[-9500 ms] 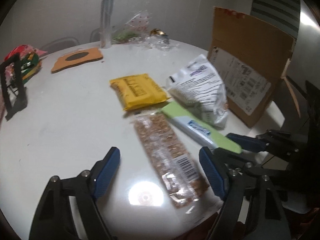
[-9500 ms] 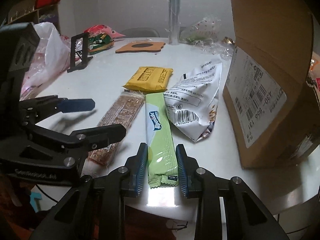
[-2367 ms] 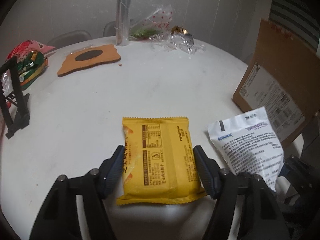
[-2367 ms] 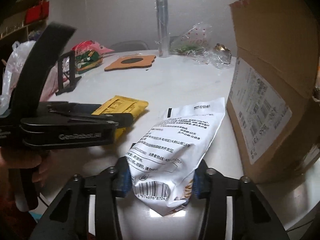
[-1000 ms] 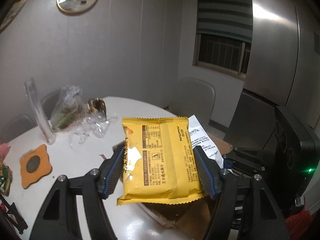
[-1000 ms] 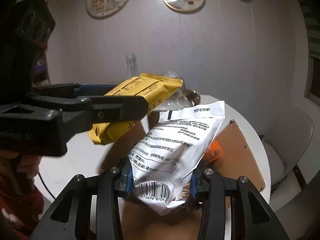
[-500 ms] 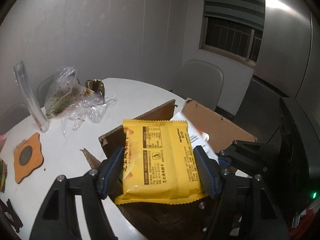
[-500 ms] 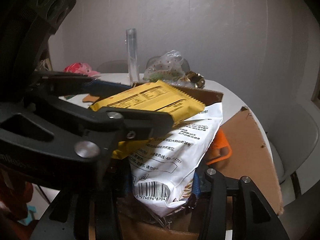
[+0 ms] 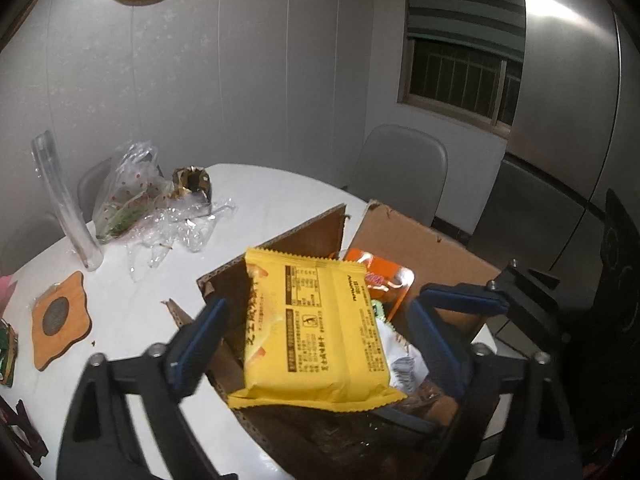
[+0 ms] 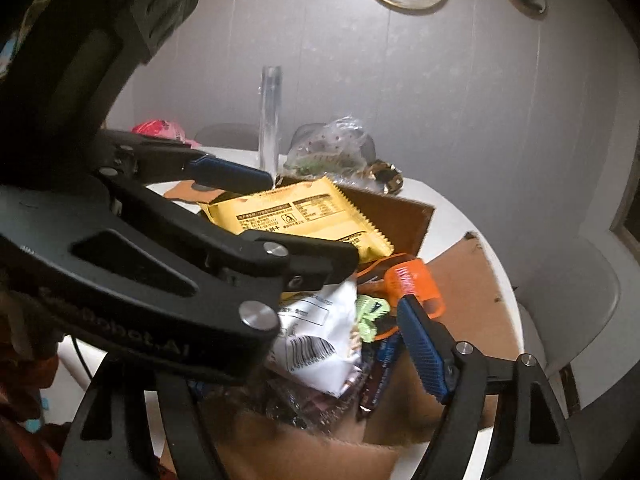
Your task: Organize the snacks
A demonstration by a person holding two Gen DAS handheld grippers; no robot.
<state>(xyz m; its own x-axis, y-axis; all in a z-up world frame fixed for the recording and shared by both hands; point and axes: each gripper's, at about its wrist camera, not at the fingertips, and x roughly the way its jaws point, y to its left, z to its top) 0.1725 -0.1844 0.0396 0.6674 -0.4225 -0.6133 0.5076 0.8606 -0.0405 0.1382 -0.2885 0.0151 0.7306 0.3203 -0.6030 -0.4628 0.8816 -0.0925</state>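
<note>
Dropping snacks into box [image 9: 424,240], centre frame. Left tongs [image 9: 316,336] have just opened, clear of yellow pack [image 9: 316,328] atop the pile. Right tongs [image 10: 344,344] have also just opened, white bag [image 10: 316,340] loose. Next: withdraw both upward.

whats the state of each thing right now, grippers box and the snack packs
left gripper: open, jaws just widened, clear of the pack
right gripper: open, jaws just widened
yellow pack: released, over the open box
white bag: lying in the box
cardboard box: open, flaps up
</note>
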